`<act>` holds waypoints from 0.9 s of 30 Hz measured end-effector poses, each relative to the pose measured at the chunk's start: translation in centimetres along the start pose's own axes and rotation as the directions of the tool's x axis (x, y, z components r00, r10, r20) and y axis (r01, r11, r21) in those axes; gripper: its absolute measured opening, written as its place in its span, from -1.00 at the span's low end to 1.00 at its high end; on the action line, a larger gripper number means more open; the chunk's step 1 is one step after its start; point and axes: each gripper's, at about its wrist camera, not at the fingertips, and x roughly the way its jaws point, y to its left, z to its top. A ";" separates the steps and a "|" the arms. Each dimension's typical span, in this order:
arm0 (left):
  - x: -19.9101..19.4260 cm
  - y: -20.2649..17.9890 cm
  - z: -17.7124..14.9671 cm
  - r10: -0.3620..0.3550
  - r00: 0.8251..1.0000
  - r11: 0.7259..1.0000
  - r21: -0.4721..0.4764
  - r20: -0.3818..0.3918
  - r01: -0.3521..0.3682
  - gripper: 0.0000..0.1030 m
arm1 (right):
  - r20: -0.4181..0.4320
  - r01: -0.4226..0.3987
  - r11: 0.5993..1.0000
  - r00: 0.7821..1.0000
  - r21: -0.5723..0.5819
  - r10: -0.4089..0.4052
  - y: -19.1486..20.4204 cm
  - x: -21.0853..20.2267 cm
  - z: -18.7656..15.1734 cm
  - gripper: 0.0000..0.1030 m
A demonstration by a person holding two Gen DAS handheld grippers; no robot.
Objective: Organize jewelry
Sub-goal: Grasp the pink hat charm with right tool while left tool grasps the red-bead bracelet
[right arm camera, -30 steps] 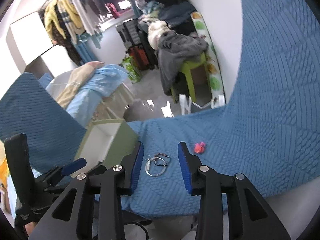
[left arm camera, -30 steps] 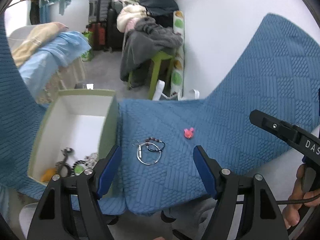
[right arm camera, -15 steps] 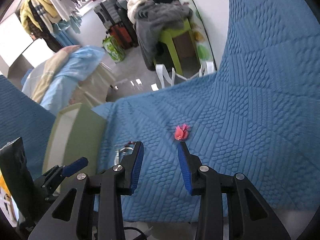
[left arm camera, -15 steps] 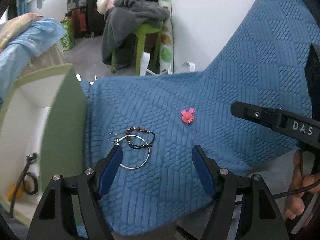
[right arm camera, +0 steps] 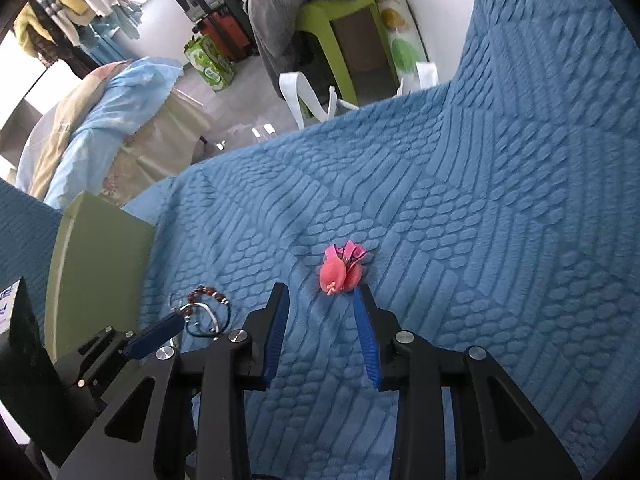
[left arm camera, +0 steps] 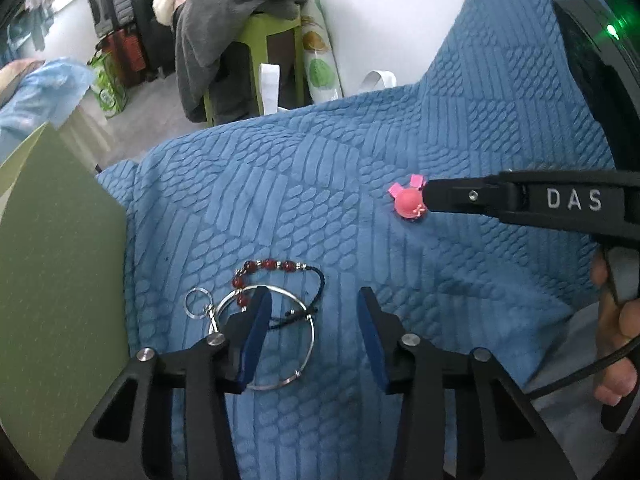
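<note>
Blue quilted bedspread (left arm camera: 460, 128) — bracelets (left arm camera: 276, 300), pink trinket (left arm camera: 406, 202), green box (left arm camera: 52, 260), seemingly.

The quilted cover (left arm camera: 400, 140) is mid-blue, embossed with blocks of ovals and bars. On it lie a coral-pink hair clip (right arm camera: 340, 272) with brighter pink tips, a silver bangle (left arm camera: 280, 360), a small silver ring (left arm camera: 196, 302) and a black cord bracelet (left arm camera: 280, 270) strung with dark red beads. Near the cover's left edge stands an olive-green box (left arm camera: 52, 280). Both grippers are black with blue pads (right arm camera: 276, 336); one bears white letters "DAS" (left arm camera: 574, 199). The stool (right arm camera: 340, 32) behind is lime green under grey clothes (left arm camera: 224, 8)
</note>
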 end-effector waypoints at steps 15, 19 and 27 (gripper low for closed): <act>3.1 -1.6 0.2 0.088 0.996 0.984 0.151 0.018 -0.090 -0.81 | -0.030 0.055 0.998 0.998 -0.028 -0.056 -0.6 3.0 0.8 -0.40; 3.2 -1.4 0.2 0.080 0.997 0.987 0.141 0.017 -0.081 -0.82 | -0.047 0.053 0.998 0.997 -0.028 -0.055 -0.5 3.7 0.7 -0.40; 3.2 -1.0 0.2 0.046 0.999 0.992 0.115 0.005 -0.047 -0.99 | -0.045 0.068 0.997 0.997 -0.040 -0.070 -0.2 4.1 0.7 -0.50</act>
